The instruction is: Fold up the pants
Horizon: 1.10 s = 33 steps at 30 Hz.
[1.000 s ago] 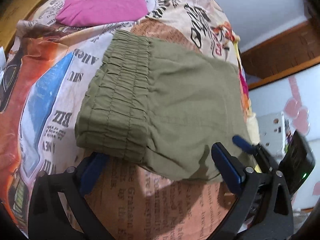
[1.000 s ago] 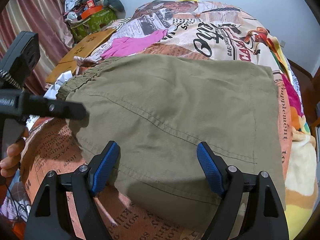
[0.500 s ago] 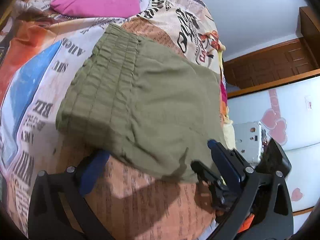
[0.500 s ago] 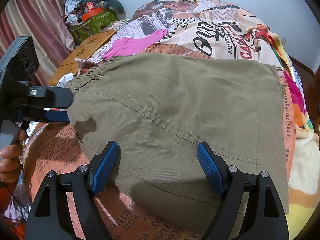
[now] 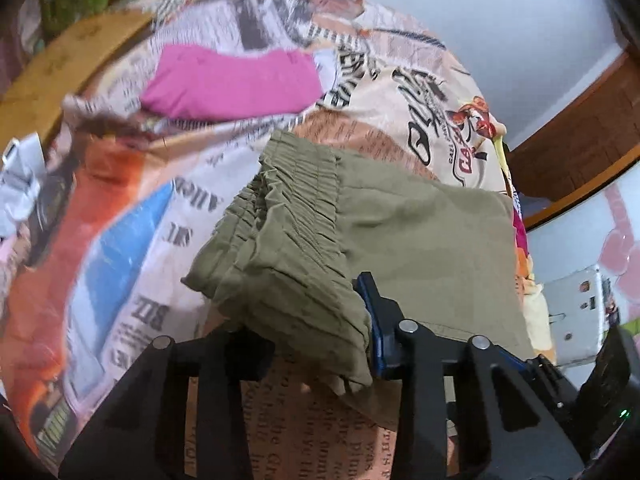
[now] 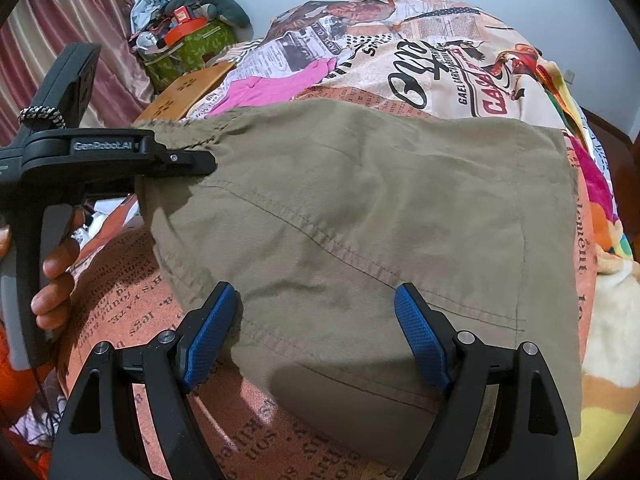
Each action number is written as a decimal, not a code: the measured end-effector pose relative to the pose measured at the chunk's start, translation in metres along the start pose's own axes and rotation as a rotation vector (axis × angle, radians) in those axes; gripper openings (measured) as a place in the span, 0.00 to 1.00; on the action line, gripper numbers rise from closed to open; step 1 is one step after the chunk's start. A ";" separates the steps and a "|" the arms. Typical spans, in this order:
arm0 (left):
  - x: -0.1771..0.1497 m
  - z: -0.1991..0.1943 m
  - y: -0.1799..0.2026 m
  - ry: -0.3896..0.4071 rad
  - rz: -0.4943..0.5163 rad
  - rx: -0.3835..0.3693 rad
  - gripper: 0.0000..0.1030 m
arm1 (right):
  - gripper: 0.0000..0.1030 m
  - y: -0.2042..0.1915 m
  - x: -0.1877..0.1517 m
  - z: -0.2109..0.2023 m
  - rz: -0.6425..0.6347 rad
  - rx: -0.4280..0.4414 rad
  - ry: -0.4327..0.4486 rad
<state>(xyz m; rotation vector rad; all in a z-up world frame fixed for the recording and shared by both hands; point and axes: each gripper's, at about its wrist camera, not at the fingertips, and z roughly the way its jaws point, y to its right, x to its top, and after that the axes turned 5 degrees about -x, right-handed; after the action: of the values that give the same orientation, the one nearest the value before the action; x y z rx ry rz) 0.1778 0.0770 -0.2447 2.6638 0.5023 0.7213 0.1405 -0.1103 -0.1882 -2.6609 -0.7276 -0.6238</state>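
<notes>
The pants [image 6: 360, 216] lay flat on the bed cover [image 6: 460, 60], already folded into a wide green block. You were on the grabbing step, taking hold of the near edge so you could fold them over once more.

Your left claw [image 5: 320, 344] was closing on the crinkly waistband [image 5: 296, 240] corner of the pants. The cloth was bunched between its jaws and looked pinched and a bit lifted. Your right claw [image 6: 316, 336] stood wide open at the near edge of the pants, further from the waistband. Its blue pads [image 6: 210, 336] sat on either side of the cloth, but they squeezed nothing.

Next, I think you needed to shut the right claw on that edge too. Then both claws could lift together and carry the edge over to the far side, keeping it straight.

A pink cloth [image 5: 232, 80] lay beyond the pants, well apart. Your fingers [image 6: 56, 280] held the left claw's handle beside the waistband.
</notes>
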 end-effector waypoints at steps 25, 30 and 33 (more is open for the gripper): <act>-0.030 -0.113 0.035 0.394 0.324 0.340 0.33 | 0.76 0.049 -0.044 -0.038 0.196 -0.039 0.014; -0.032 -0.118 0.078 0.440 0.427 0.294 0.31 | 0.76 0.049 -0.047 -0.037 0.200 -0.026 0.025; -0.031 -0.116 0.100 0.434 0.473 0.238 0.29 | 0.76 0.051 -0.049 -0.037 0.208 -0.015 0.030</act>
<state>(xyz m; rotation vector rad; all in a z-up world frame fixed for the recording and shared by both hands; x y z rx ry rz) 0.1155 0.0023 -0.1224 2.8793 0.0464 1.4793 0.1180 -0.1872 -0.1894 -2.6882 -0.4321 -0.6132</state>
